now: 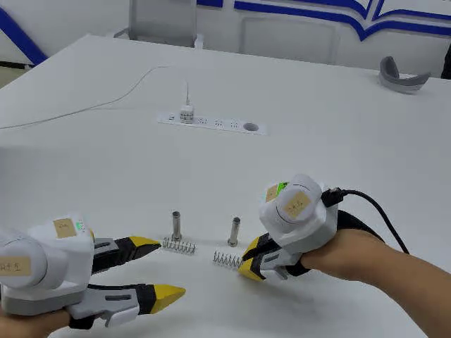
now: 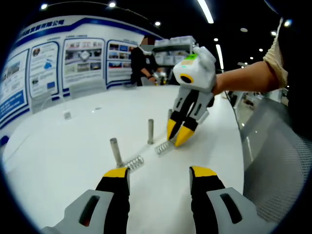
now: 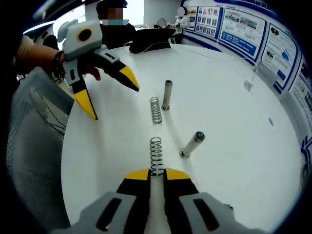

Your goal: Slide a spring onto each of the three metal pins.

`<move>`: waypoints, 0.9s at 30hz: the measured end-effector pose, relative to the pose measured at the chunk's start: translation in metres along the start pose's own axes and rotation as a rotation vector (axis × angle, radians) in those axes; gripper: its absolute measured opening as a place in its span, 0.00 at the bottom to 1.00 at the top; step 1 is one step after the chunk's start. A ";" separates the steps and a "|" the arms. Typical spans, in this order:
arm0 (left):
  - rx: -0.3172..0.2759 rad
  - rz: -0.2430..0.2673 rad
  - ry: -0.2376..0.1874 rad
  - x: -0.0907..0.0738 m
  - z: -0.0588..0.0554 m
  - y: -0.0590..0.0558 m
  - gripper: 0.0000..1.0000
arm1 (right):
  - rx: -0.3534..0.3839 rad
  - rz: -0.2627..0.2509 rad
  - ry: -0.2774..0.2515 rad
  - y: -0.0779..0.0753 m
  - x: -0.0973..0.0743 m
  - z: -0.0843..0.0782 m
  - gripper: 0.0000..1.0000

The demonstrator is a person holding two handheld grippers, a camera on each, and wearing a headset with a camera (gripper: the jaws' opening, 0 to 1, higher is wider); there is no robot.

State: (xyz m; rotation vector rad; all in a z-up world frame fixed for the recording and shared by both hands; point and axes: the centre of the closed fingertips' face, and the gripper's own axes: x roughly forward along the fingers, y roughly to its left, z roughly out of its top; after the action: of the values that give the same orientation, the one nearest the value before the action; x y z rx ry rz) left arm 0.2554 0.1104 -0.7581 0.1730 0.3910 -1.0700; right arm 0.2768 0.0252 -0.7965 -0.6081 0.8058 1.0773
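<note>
Two metal pins (image 1: pixel 176 224) (image 1: pixel 234 230) stand upright on the white table (image 1: pixel 296 155). One spring (image 1: pixel 179 246) lies flat at the foot of the left pin. My right gripper (image 1: pixel 248 268) is shut on the end of a second spring (image 1: pixel 227 259), which lies on the table just right of the other pin. In the right gripper view the held spring (image 3: pixel 156 155) sticks out ahead of the jaws, beside the nearer pin (image 3: pixel 191 145). My left gripper (image 1: pixel 161 269) is open and holds nothing, just left of the loose spring (image 2: pixel 135 162).
A power strip (image 1: pixel 211 122) with a plugged-in white cable sits in the table's middle. A grey curved object (image 1: pixel 402 76) lies at the far right edge. A person stands beyond the table in the gripper views.
</note>
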 end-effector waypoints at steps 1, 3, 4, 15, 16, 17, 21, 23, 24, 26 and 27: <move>0.003 -0.006 0.000 0.002 0.001 -0.001 0.50 | -0.006 0.001 -0.001 0.002 -0.002 0.001 0.12; 0.008 -0.014 0.002 0.004 0.001 -0.003 0.49 | -0.017 0.002 -0.004 0.004 -0.005 0.003 0.12; 0.013 -0.020 0.002 0.005 0.002 -0.005 0.49 | -0.027 0.007 -0.007 0.006 -0.007 0.005 0.12; 0.061 -0.063 0.013 0.012 0.003 -0.014 0.44 | -0.093 0.046 0.005 0.024 -0.018 0.014 0.12; 0.065 -0.067 0.013 0.013 0.004 -0.015 0.44 | -0.101 0.051 0.006 0.027 -0.018 0.015 0.12; 0.067 -0.069 0.013 0.013 0.004 -0.016 0.43 | -0.107 0.056 0.006 0.028 -0.018 0.016 0.12; 0.090 -0.083 0.017 0.015 0.003 -0.020 0.40 | -0.133 0.078 0.003 0.036 -0.020 0.022 0.12; 0.099 -0.089 0.017 0.015 0.004 -0.022 0.39 | -0.144 0.087 0.002 0.039 -0.021 0.024 0.12; 0.105 -0.091 0.018 0.015 0.004 -0.023 0.39 | -0.150 0.094 0.003 0.041 -0.021 0.025 0.12; 0.110 -0.095 0.017 0.016 0.004 -0.024 0.37 | -0.163 0.102 0.003 0.043 -0.022 0.026 0.12; 0.112 -0.096 0.017 0.016 0.004 -0.025 0.37 | -0.169 0.105 0.005 0.044 -0.022 0.026 0.12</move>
State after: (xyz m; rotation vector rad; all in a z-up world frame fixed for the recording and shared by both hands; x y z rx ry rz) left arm 0.2412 0.0844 -0.7589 0.2659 0.3576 -1.1864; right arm 0.2374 0.0501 -0.7654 -0.7169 0.7622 1.2495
